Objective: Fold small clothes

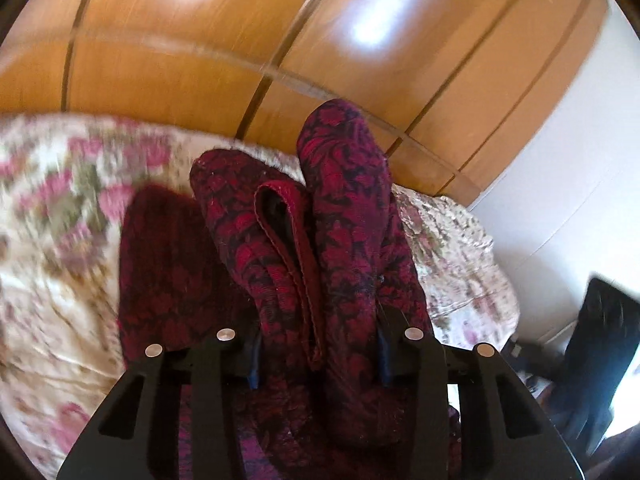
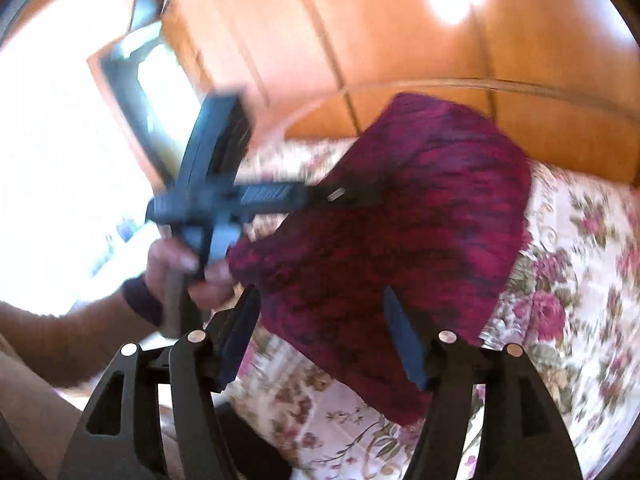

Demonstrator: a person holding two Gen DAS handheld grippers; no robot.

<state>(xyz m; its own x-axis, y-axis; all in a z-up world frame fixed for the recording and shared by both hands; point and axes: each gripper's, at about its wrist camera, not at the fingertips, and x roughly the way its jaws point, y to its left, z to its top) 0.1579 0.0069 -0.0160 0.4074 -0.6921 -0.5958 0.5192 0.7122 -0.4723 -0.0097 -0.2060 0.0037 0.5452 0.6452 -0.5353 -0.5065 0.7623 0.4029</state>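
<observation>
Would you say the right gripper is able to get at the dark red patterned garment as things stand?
Probably yes. The right gripper is open, and the garment hangs just ahead of its fingers with nothing between them. The left gripper holds the cloth from the other side, clear of that path.

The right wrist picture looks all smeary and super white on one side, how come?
Right wrist view: the left gripper and dark red patterned garment are streaked by motion blur, and window light washes the left side out white. Left wrist view: garment sharp, floral bedspread blurred, glare spots on the wooden wardrobe.
</observation>
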